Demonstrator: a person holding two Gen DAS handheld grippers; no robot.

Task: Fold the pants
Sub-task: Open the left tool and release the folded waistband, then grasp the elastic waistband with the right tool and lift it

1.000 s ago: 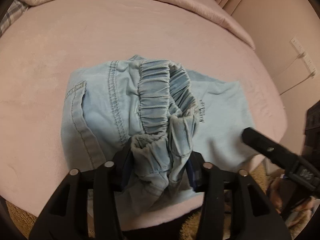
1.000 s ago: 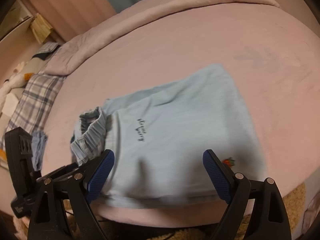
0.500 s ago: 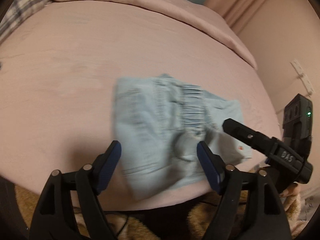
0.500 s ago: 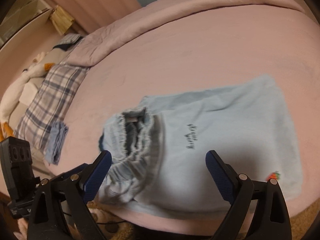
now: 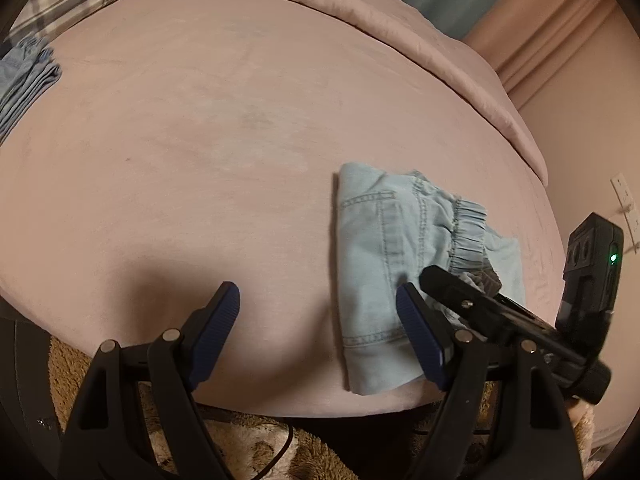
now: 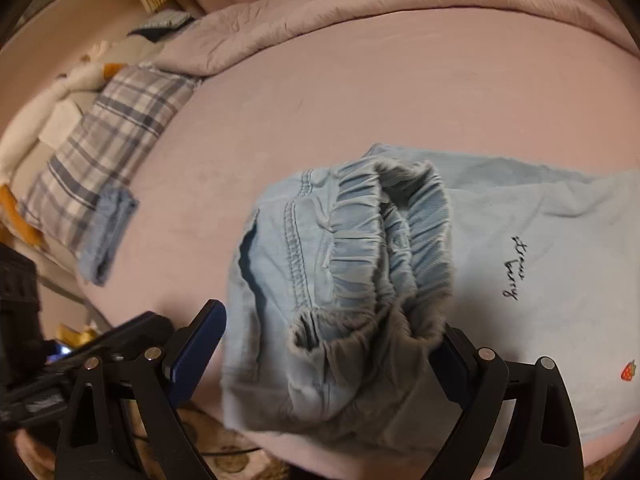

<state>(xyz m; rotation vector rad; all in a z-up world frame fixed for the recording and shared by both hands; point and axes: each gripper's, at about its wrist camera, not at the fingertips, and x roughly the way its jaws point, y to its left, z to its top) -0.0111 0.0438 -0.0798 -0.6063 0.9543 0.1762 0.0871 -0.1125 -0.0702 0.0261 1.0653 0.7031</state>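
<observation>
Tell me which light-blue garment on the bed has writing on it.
The flat light-blue top under the pants: it bears dark script and a small strawberry, unlike the stitched, elastic-waisted pants.

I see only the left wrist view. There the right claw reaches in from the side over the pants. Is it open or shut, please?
Observer: Open. In the right wrist view the right claw has its jaws wide apart, and the gathered waistband of the pants lies between them.
Operator: Is there any print on the cloth?
Observer: Yes, small dark handwriting on the flat pale-blue cloth to the right of the waistband.
Operator: Anything more there?
Observer: A tiny red strawberry mark near that cloth's lower right edge.
</observation>
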